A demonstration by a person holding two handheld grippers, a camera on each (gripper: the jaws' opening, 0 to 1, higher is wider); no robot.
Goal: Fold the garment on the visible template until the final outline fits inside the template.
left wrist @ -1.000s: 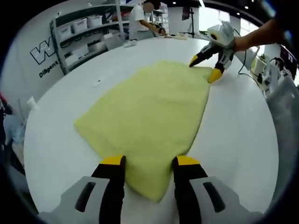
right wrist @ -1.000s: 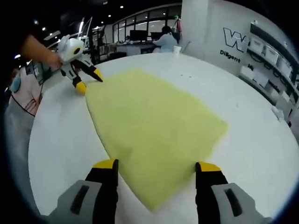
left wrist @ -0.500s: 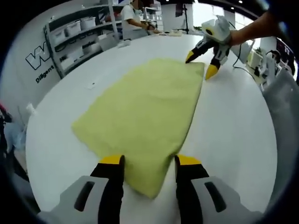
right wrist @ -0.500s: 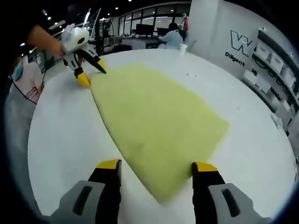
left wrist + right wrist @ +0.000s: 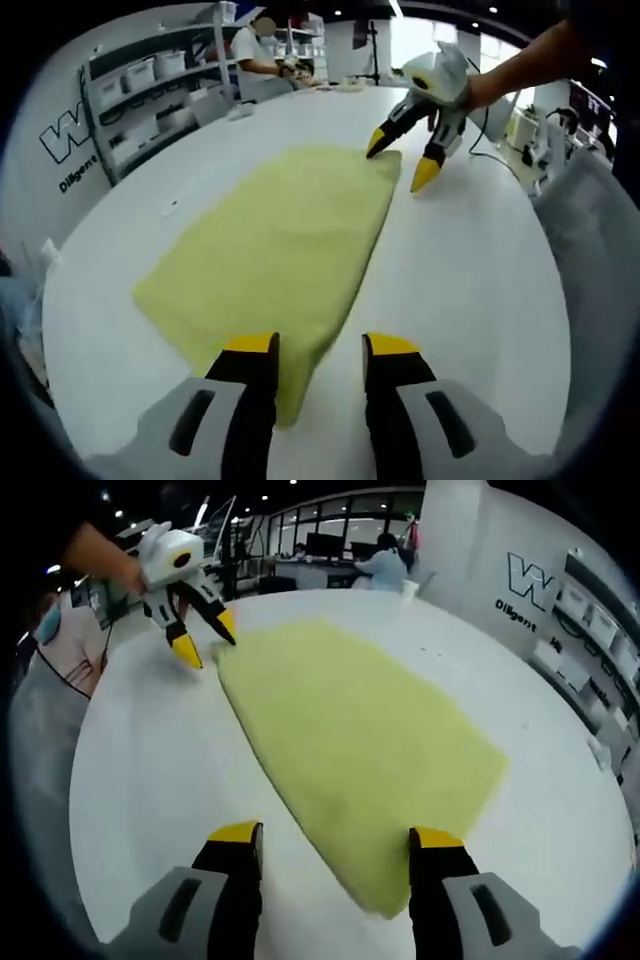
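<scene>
A yellow-green garment (image 5: 270, 235) lies flat on the white round table (image 5: 470, 290). My left gripper (image 5: 320, 346) is open low over the table, with the cloth's near corner beside its left jaw and nothing held. At the garment's far corner, the right gripper (image 5: 400, 162) hangs open from a hand, its yellow tips on either side of that corner. In the right gripper view the garment (image 5: 360, 730) runs away from my open right gripper (image 5: 335, 835), its near corner close to the right jaw. The left gripper (image 5: 207, 642) is open at the far corner.
Shelves with white bins (image 5: 150, 85) and a wall with lettering (image 5: 530, 585) stand beyond the table. A person (image 5: 262, 45) works at a far bench. A person's light clothing (image 5: 590, 230) is at the table's edge. A small speck (image 5: 170, 208) lies on the table.
Both grippers stay open. Each has shifted sideways off the fold edge, so the near corner that lay between the jaws now sits by one jaw. The garment has not moved.
</scene>
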